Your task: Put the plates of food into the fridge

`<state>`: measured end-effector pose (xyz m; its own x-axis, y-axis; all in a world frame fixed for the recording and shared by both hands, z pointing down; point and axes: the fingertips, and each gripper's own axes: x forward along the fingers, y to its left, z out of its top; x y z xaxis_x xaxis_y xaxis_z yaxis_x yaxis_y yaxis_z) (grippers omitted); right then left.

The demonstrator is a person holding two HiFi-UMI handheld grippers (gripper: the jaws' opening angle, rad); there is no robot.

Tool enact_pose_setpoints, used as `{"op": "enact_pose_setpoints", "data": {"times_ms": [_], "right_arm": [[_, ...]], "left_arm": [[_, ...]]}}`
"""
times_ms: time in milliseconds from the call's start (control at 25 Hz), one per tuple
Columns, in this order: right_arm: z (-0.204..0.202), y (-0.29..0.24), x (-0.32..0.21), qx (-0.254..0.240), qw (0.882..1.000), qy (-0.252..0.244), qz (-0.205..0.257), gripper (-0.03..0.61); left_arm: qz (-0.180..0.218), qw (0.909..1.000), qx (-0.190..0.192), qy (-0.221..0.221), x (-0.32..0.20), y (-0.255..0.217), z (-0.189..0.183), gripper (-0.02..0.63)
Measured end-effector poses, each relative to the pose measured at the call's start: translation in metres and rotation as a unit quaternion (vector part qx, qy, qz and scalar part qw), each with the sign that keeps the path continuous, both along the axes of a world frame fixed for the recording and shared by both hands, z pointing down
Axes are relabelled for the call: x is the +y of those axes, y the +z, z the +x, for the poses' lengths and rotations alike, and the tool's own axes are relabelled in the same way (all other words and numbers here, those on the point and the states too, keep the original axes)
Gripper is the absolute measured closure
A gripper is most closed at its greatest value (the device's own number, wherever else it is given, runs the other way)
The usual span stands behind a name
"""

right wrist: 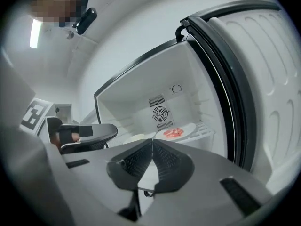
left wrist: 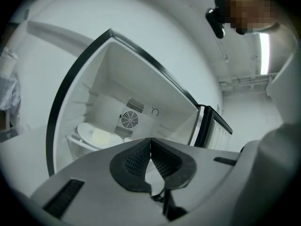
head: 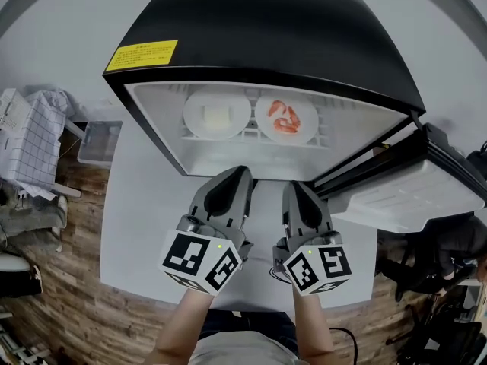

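Plates of food sit side by side on the open fridge's (head: pixel 228 29) shelf (head: pixel 251 135) in the head view: the pale plate (head: pixel 217 114) ahead of the left gripper (head: pixel 236 175), the red-food plate (head: pixel 286 117) ahead of the right gripper (head: pixel 298 188).

In the left gripper view, the jaws are pressed together and empty, and the pale plate (left wrist: pixel 96 136) lies ahead to their left.

In the right gripper view, the jaws are likewise closed on nothing. Both plates lie just beyond them, with the door (right wrist: pixel 263 79) to the right.

worktop (head: pixel 129 226): white, on wood-plank floor (head: pixel 68 303) | clear plastic tub (head: pixel 99 141): just off worktop's far-left corner | checked white fabric (head: pixel 30 139): farther left of worktop | dark gear and cables (head: pixel 445 280): right of worktop
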<state>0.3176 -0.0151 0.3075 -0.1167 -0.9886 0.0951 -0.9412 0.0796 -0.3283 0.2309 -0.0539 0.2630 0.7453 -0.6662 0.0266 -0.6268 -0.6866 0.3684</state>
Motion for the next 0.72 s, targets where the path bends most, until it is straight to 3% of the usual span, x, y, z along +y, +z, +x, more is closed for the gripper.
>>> {"op": "enact_pose_setpoints", "data": {"times_ms": [160, 360, 720], "right_arm": [[-0.005, -0.003, 0.009, 0.003, 1.000, 0.004, 0.005, 0.565], [-0.014, 0.000, 0.019, -0.003, 1.000, -0.001, 0.003, 0.563], [-0.049, 0.006, 0.029, -0.033, 0.998, -0.051, 0.003, 0.565]], "left_arm": [[0.033, 0.9993, -0.017, 0.001, 0.019, -0.008, -0.004, 0.604], [0.034, 0.9993, -0.016, -0.006, 0.032, -0.009, -0.013, 0.606], [0.014, 0.9977, -0.029, -0.059, 0.050, 0.008, -0.055, 0.604]]}}
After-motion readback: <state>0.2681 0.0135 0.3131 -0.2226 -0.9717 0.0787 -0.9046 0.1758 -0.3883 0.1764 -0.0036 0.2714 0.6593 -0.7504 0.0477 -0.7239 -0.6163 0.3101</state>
